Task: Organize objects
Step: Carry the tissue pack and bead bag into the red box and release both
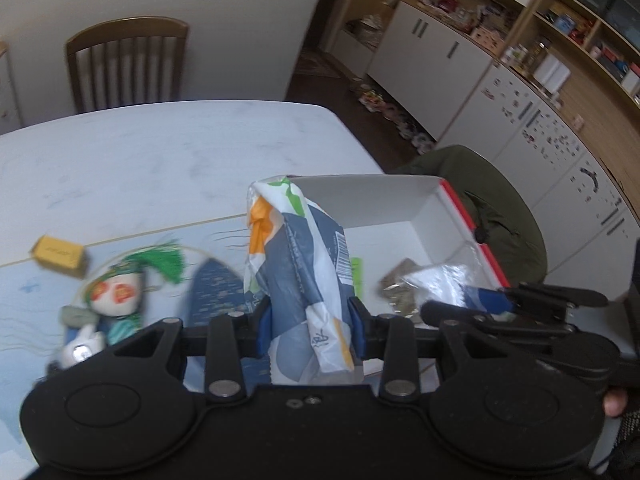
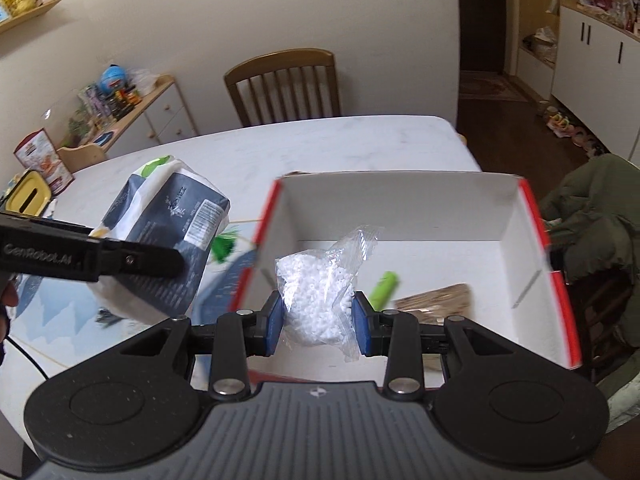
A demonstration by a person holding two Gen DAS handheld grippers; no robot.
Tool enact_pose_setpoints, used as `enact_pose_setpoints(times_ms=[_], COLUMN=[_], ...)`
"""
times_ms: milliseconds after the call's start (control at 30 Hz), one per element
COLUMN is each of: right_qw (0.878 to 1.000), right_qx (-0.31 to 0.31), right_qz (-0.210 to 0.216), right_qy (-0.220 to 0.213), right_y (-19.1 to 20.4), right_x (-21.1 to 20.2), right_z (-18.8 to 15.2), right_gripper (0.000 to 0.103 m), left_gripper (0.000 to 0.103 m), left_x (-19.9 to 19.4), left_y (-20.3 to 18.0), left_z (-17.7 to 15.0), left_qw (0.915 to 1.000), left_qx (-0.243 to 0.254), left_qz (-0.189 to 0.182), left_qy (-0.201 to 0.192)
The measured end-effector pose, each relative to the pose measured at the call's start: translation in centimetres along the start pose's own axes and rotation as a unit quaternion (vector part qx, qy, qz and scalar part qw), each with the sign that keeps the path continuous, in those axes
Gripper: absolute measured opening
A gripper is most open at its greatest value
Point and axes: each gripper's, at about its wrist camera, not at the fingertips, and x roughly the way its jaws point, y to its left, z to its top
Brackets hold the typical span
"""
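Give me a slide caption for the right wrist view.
Right gripper holds a bead bag over the box.

The box [image 2: 400,208] is standing open-topped, its far half lying bare. A green tube [image 2: 383,289] and brown packet [image 2: 436,300] are crowding its near floor. Left of the box, toys [image 1: 116,300] are cluttering the surface [image 1: 160,152].

One box [image 2: 400,208], two chairs [image 2: 284,84], one table [image 2: 320,144].
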Motion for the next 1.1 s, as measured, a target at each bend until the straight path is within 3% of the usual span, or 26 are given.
enact_pose_setpoints(times_ms=[167, 467, 733, 1100], right_qw=[1.0, 0.999, 0.997, 0.993], right_qx=[0.012, 0.022, 0.011, -0.024], right_qz=[-0.011, -0.037, -0.06, -0.071], right_qy=[0.002, 0.017, 0.045, 0.094], right_y=[-3.9, -8.6, -10.8, -10.6], right_x=[0.5, 3.8, 8.0, 12.9], right_z=[0.5, 1.5, 2.8, 3.6], right_gripper=[0.035, 0.035, 0.035, 0.035], left_gripper=[0.036, 0.036, 0.036, 0.036], left_x=[2.5, 8.9, 14.2, 18.7], left_y=[-3.7, -8.0, -8.4, -7.6], left_z=[1.0, 2.6, 3.5, 4.1], left_qw=[0.9998, 0.9975, 0.9918, 0.9839], left_qx=[0.018, 0.04, 0.057, 0.067], left_qz=[0.001, 0.037, 0.087, 0.121], left_qy=[0.009, 0.045, 0.074, 0.113])
